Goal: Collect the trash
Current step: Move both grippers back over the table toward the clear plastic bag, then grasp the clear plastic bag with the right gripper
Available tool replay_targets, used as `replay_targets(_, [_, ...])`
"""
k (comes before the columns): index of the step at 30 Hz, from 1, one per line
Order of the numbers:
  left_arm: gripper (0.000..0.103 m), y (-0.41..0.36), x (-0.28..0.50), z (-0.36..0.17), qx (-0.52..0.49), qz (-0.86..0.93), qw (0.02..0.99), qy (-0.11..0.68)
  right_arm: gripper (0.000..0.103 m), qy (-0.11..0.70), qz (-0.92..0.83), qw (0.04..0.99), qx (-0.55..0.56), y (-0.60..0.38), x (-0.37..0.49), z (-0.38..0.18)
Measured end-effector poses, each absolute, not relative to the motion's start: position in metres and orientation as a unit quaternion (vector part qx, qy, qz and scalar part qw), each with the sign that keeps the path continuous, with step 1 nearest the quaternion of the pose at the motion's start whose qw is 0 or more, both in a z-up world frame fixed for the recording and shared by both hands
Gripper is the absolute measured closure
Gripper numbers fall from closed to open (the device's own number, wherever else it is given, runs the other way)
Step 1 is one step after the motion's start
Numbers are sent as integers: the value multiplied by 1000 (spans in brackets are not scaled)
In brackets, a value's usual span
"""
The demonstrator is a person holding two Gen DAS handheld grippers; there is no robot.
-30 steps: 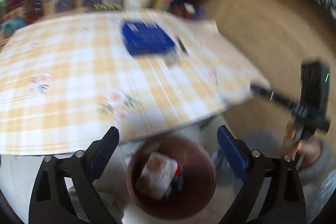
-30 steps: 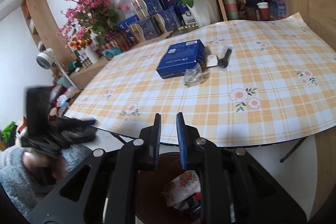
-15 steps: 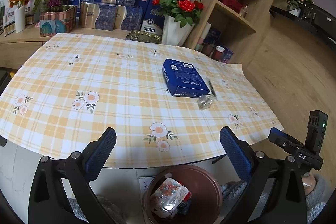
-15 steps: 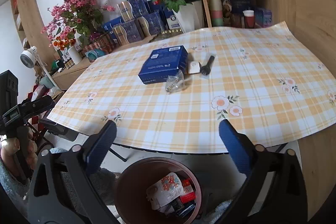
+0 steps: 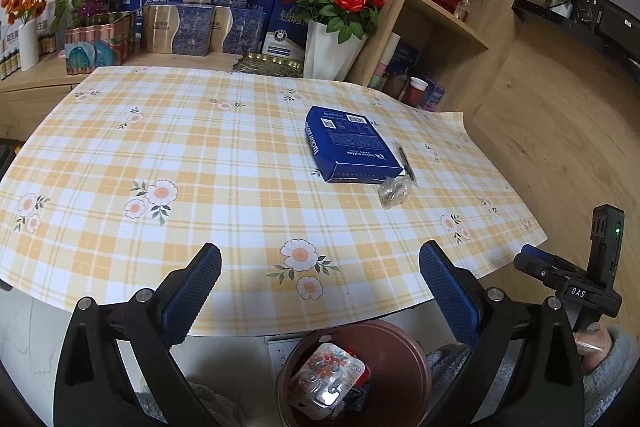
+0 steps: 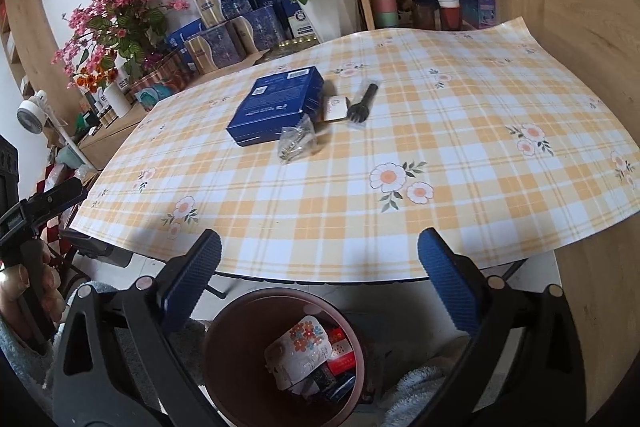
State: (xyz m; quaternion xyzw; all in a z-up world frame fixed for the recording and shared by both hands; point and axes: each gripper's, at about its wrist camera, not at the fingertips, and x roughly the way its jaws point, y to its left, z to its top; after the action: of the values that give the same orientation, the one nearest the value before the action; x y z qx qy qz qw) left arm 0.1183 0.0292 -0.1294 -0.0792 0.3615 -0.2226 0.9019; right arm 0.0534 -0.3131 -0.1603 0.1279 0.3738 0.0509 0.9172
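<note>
A brown bin (image 5: 416, 355) (image 6: 224, 359) stands on the floor under the table's near edge, with a flowered wrapper (image 5: 328, 375) (image 6: 300, 351) and other packets inside. On the checked tablecloth (image 5: 200, 163) (image 6: 440, 155) lie a blue box (image 5: 348, 143) (image 6: 276, 105), a crumpled clear wrapper (image 5: 394, 190) (image 6: 297, 143), a small card (image 6: 335, 108) and a black fork in plastic (image 6: 362, 103) (image 5: 404, 159). My left gripper (image 5: 320, 279) is open and empty above the bin. My right gripper (image 6: 319, 273) is open and empty above the bin.
Gift boxes (image 5: 200, 23), a white vase of red roses (image 5: 332, 47) (image 6: 316, 7) and pink blossoms (image 6: 112, 7) stand behind the table. A wooden shelf unit (image 5: 440, 7) with cups (image 6: 384, 1) is at the right. The other gripper shows at each view's edge (image 5: 576, 287) (image 6: 28, 211).
My right gripper went from shut to wide open. Both grippers rose and tilted up from the bin, so more of the table shows.
</note>
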Motion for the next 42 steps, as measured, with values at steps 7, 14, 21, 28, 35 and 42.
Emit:
replay_targets(7, [6, 30, 125, -142, -84, -217, 897, 375, 6, 384, 43, 912, 137, -321, 61, -173])
replay_targets(14, [6, 32, 136, -153, -93, -211, 895, 382, 6, 398, 42, 906, 138, -324, 75, -187])
replay_targets(21, [6, 35, 150, -164, -102, -206, 894, 385, 6, 413, 46, 900, 129, -323, 97, -197])
replay_targets(28, [6, 35, 163, -166, -96, -204, 897, 381, 6, 428, 58, 895, 109, -316, 130, -201])
replay_targets(35, [6, 38, 171, -168, -91, -198, 900, 377, 6, 431, 66, 896, 85, -308, 156, -202])
replay_targets(42, [6, 43, 173, -174, -88, -191, 901, 381, 6, 427, 80, 899, 56, -303, 182, -197])
